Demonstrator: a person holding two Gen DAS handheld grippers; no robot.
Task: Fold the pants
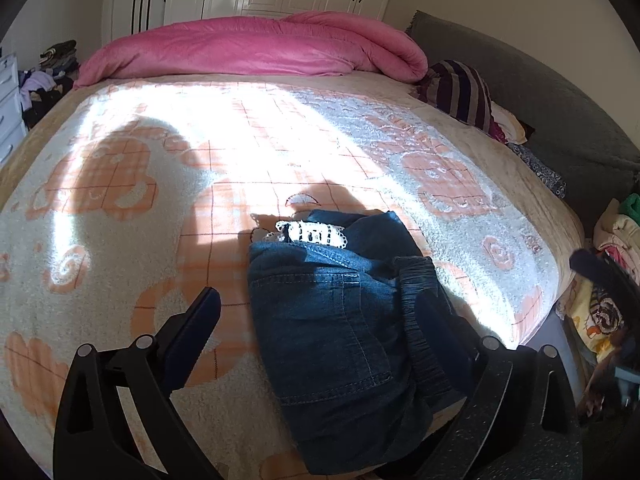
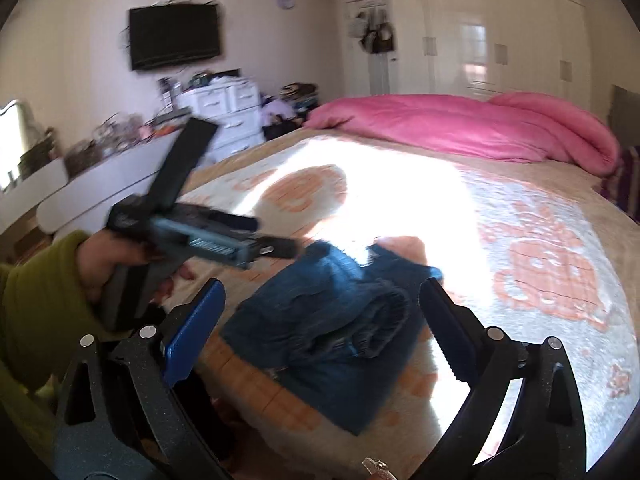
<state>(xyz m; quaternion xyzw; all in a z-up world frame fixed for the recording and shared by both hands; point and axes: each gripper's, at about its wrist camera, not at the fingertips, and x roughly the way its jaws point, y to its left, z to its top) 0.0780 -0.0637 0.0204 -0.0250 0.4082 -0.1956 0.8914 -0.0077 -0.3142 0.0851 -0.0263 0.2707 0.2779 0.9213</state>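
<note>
Pants lie folded between left hand-held gripper's spread fingers.

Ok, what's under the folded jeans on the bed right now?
The folded jeans lie directly on the white-and-orange patterned blanket. A white lace-trimmed piece pokes out at their far edge. Whatever else sits beneath or inside the folds is covered.

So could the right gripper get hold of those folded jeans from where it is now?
Probably yes. The right gripper is open, with its fingers spread to either side of the folded jeans on the bed blanket. Nothing lies between them. The left gripper is off to one side.
</note>
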